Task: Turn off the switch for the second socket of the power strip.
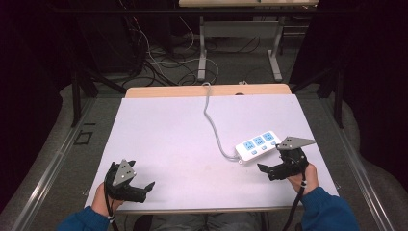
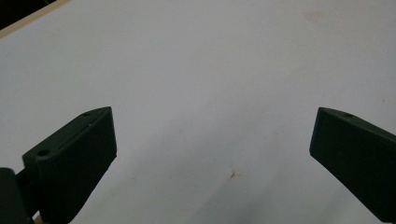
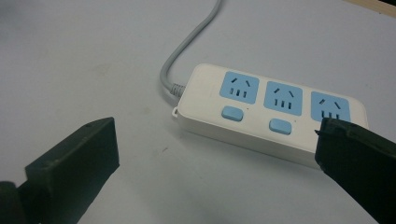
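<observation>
White plastic power strip with three blue sockets (image 1: 258, 144) lies right of centre on white table (image 1: 168, 139), grey cord trailing away. Right gripper (image 1: 270, 171) just beside it, jaws wide, empty, lined up for approach. Left gripper (image 1: 144, 188) parked near edge, wide open, empty.

High view above near edge, facing forward-down over whole table (image 1: 159, 125). Gripper views low, close; right shares power strip (image 3: 261, 112) with high.

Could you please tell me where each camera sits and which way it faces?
High view: above the person's side, looking forward and down at the table; forearms, left claw, right claw.
Left gripper view: on the left claw, facing bare tabletop.
Right gripper view: on the right claw, facing the power strip, shared with the high view.
</observation>
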`<state>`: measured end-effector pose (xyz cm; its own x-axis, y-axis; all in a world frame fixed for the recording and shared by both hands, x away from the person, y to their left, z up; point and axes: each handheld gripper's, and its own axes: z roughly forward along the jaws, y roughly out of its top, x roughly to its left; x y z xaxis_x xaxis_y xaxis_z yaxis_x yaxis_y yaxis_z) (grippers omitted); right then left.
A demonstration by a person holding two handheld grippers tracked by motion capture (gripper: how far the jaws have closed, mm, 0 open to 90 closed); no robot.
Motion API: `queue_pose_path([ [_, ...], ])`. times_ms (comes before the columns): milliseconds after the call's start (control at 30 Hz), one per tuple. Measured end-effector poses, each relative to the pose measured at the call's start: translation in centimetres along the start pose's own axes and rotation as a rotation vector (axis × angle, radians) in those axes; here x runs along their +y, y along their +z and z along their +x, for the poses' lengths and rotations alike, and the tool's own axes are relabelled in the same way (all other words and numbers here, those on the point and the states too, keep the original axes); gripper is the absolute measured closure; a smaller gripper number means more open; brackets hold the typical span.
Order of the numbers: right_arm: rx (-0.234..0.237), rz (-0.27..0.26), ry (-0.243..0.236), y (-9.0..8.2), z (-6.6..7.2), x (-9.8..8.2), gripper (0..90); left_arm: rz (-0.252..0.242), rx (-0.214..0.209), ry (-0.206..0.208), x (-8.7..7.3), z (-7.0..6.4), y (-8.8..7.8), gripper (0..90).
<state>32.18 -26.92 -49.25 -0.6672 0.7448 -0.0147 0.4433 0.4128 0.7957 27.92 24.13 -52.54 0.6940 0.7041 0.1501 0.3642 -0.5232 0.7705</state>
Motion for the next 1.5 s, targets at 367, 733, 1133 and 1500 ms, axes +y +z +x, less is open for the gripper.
queue_pose_path([
  [367, -0.019, 0.013, 0.005, -0.3, 0.6, -1.5, 0.0, -0.002, 0.000, 0.001, 0.0, 0.0, 0.0, 0.5],
  [733, -0.035, 0.005, -0.001, -1.1, 0.9, -2.5, 0.0, -0.002, -0.001, -0.001, 0.0, 0.0, 0.0, 0.5],
  [1133, -0.036, -0.003, -0.010, -1.4, 1.3, -3.4, 0.0, 0.002, 0.001, 0.000, 0.0, 0.0, 0.0, 0.5],
  [1500, -0.036, -0.004, -0.013, -1.7, 1.7, -4.1, 0.0, 0.001, 0.001, -0.001, 0.0, 0.0, 0.0, 0.5],
])
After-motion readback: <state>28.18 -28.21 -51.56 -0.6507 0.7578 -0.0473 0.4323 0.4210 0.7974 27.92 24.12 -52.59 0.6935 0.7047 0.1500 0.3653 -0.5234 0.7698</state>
